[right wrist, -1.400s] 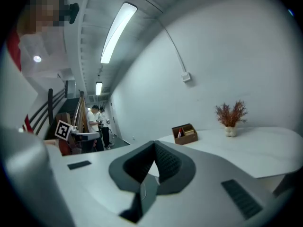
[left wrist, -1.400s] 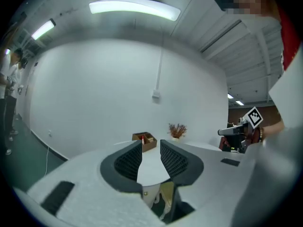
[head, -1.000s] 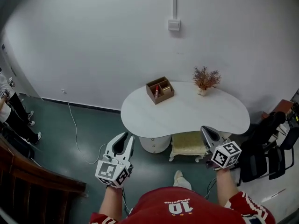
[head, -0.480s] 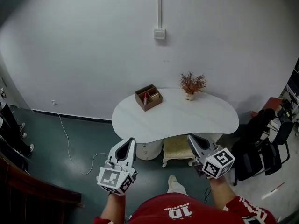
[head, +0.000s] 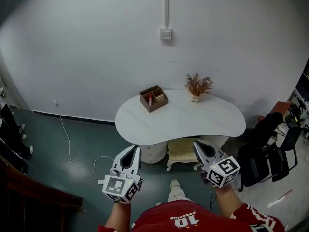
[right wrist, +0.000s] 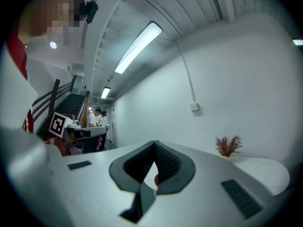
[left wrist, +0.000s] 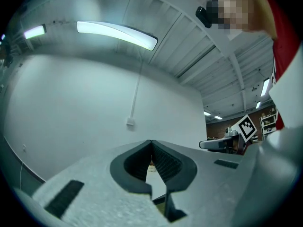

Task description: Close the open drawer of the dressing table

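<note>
The white kidney-shaped dressing table (head: pixel 193 120) stands against the wall, with a white round pedestal (head: pixel 153 152) under its left part. I cannot make out an open drawer from here. My left gripper (head: pixel 136 149) is shut and empty, short of the table's front edge and pointing at the pedestal. In the left gripper view the left gripper (left wrist: pixel 151 141) has its tips touching. My right gripper (head: pixel 195 143) is also shut and empty, in front of the table's right half. The right gripper (right wrist: pixel 154 142) shows its tips together in the right gripper view.
A brown organizer box (head: pixel 153 98) and a dried plant in a vase (head: pixel 198 86) stand on the tabletop. A cream stool (head: pixel 182 151) sits under the table. Black chairs (head: pixel 270 149) crowd the right. A cable (head: pixel 72 144) trails over the floor at left. A dark wooden rail (head: pixel 29 187) is at lower left.
Both grippers have come closer to the table's front, and the head view has swung so the table sits more centred. The left jaws have closed fully.
</note>
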{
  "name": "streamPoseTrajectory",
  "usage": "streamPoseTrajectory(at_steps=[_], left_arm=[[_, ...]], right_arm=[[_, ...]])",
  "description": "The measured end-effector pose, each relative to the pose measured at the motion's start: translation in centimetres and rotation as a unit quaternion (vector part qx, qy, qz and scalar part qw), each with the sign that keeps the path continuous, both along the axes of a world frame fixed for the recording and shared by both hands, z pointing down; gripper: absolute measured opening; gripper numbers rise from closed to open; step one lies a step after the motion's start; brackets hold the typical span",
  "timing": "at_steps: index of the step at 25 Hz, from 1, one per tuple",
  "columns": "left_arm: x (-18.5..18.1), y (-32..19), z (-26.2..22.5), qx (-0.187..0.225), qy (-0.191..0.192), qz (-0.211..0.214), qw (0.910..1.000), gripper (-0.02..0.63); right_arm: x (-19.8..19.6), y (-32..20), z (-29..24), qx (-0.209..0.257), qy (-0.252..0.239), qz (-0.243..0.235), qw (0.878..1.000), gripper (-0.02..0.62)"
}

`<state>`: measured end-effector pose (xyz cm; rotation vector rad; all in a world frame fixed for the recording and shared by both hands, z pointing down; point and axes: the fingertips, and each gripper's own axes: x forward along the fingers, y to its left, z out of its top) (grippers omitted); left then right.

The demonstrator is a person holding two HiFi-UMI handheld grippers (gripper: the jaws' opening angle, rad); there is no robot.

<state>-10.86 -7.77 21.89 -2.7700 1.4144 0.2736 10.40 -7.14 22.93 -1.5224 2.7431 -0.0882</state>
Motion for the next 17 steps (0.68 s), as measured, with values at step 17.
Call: streamPoseTrajectory(at_steps=[17], left_arm=[[-2.1,-0.5,0.3,-0.006,0.018,-0.012,0.9997,-0.008]], right_arm=[[-0.3,0.3,0.2,0.004,0.016,0.019,1.000,0.002]])
